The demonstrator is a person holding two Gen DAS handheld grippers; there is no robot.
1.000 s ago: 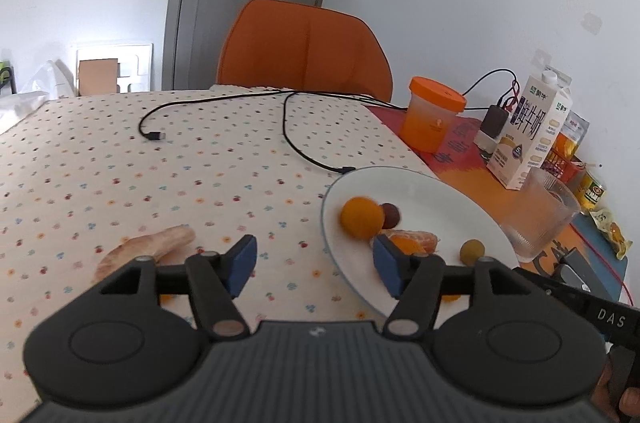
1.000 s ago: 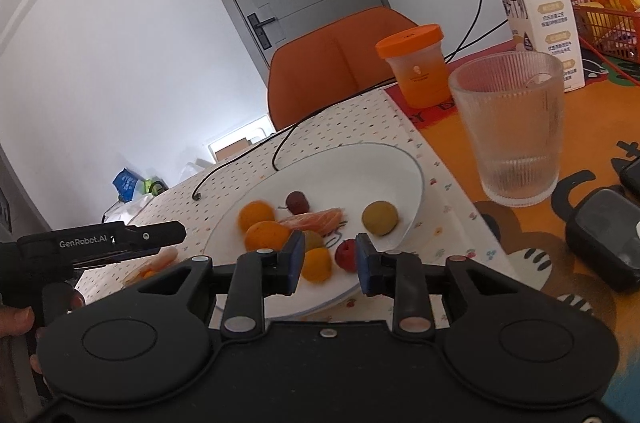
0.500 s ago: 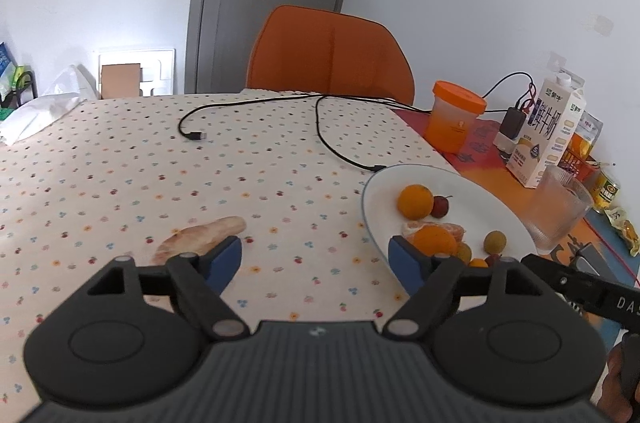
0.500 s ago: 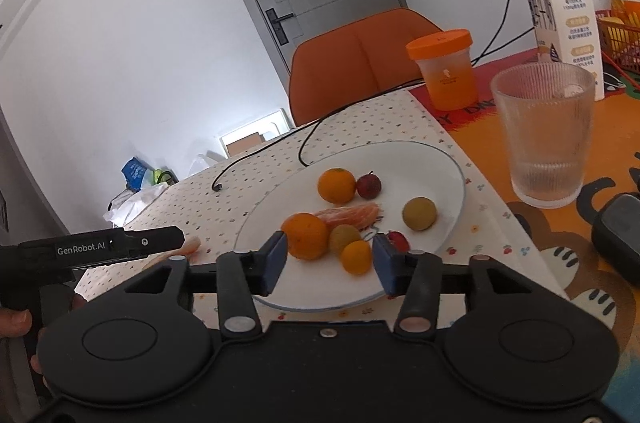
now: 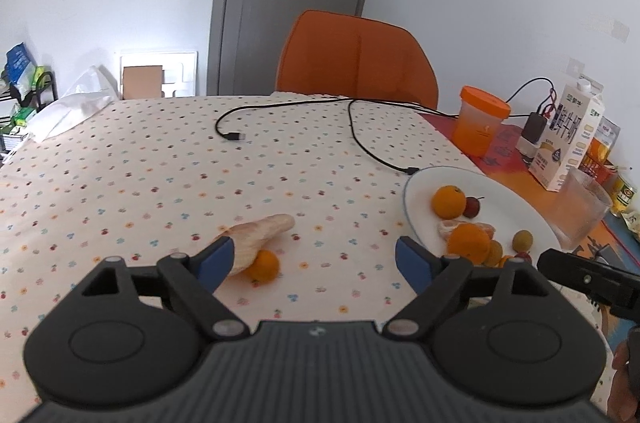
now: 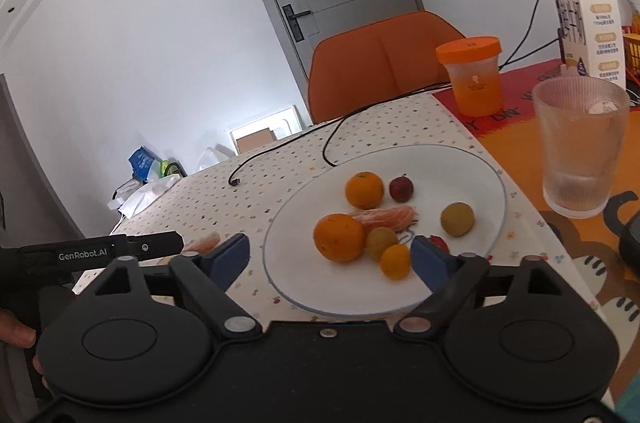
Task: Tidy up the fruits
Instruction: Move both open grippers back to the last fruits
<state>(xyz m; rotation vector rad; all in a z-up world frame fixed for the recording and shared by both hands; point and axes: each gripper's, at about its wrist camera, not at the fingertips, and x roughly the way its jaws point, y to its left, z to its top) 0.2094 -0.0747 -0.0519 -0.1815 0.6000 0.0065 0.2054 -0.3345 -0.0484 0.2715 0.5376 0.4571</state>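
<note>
Both grippers have pulled back and spread wide, left gripper (image 5: 314, 259) and right gripper (image 6: 331, 255) empty. White plate (image 6: 460, 163) holds oranges, segments, small fruits; peel (image 5: 262, 231) lies on the tablecloth, pointing toward the plate.

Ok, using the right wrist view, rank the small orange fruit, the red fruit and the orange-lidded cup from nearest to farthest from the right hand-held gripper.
From the right hand-held gripper:
1. Small orange fruit, beside its right finger, on the plate.
2. Red fruit, toward the plate's back.
3. Orange-lidded cup, beyond the plate, right.
</note>
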